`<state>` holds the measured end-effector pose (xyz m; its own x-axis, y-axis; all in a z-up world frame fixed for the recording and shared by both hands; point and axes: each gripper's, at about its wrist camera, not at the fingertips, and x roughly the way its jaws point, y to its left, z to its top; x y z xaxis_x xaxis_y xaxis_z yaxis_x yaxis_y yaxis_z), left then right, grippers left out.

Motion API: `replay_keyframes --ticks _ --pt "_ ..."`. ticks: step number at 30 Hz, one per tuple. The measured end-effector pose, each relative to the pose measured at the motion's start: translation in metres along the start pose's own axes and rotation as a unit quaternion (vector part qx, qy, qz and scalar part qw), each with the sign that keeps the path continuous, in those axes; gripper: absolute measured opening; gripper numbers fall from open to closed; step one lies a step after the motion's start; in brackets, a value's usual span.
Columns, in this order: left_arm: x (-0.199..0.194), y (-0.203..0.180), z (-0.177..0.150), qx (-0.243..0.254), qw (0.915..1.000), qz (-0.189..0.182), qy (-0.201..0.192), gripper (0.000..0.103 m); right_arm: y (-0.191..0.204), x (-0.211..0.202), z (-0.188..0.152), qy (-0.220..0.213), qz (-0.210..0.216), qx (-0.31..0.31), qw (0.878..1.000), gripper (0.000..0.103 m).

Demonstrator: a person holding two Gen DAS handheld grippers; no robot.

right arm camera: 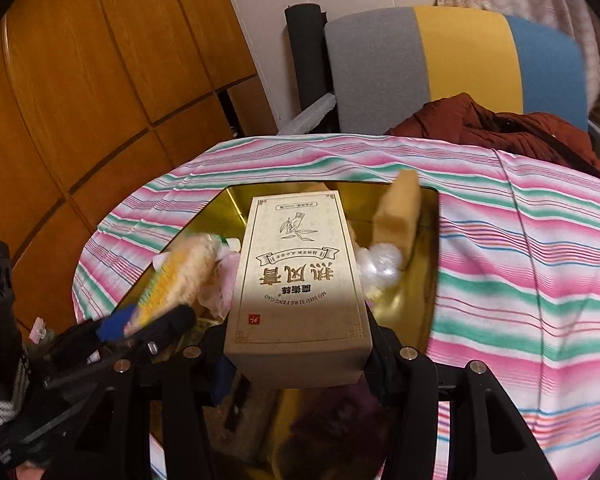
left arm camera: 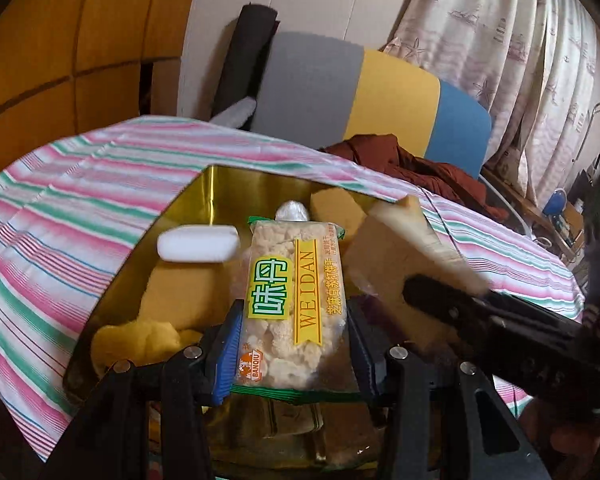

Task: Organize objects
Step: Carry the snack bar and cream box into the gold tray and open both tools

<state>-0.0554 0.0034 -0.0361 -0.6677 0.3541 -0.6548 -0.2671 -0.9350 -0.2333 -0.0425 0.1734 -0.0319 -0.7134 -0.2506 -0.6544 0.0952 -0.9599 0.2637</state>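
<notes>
Over a gold tray (left arm camera: 140, 240) on the striped table (left arm camera: 80, 184), the left tool (left arm camera: 292, 344) grips a "WEIDAN" snack packet (left arm camera: 292, 300); the right tool (right arm camera: 300, 344) clamps a "MO SHU SI RE FENG GAO" box (right arm camera: 300, 272).

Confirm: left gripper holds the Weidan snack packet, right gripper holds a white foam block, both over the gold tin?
Not quite. The right gripper holds a tan cardboard box, as the right wrist view shows. The left gripper does hold the Weidan snack packet over the gold tin.
</notes>
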Motion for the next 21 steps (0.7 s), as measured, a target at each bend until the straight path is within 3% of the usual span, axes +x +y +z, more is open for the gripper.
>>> replay_keyframes --ticks 4,9,12,14,16,21 --pt "-0.002 0.004 -0.003 -0.018 0.9998 -0.009 -0.002 0.048 0.0 0.008 0.005 0.002 0.013 0.014 1.0 0.059" --pt "-0.008 -0.003 -0.006 -0.002 0.9998 -0.014 -0.017 0.048 -0.002 0.002 0.001 -0.002 0.008 0.022 1.0 0.061" --pt "-0.006 -0.008 -0.005 0.007 0.9997 -0.018 -0.013 0.039 -0.004 -0.003 -0.003 -0.003 0.008 0.025 1.0 0.06" --pt "-0.008 -0.008 -0.005 0.004 0.9997 -0.016 -0.017 0.037 -0.002 -0.003 -0.004 -0.002 0.012 0.02 1.0 0.056" --pt "-0.016 -0.006 -0.004 -0.007 0.9995 -0.005 -0.031 0.037 0.002 0.0 -0.003 0.002 0.015 0.007 1.0 0.041" --pt "-0.038 0.004 0.003 -0.041 0.9975 0.017 -0.055 0.048 0.006 0.023 0.008 0.005 0.016 0.008 1.0 0.04"
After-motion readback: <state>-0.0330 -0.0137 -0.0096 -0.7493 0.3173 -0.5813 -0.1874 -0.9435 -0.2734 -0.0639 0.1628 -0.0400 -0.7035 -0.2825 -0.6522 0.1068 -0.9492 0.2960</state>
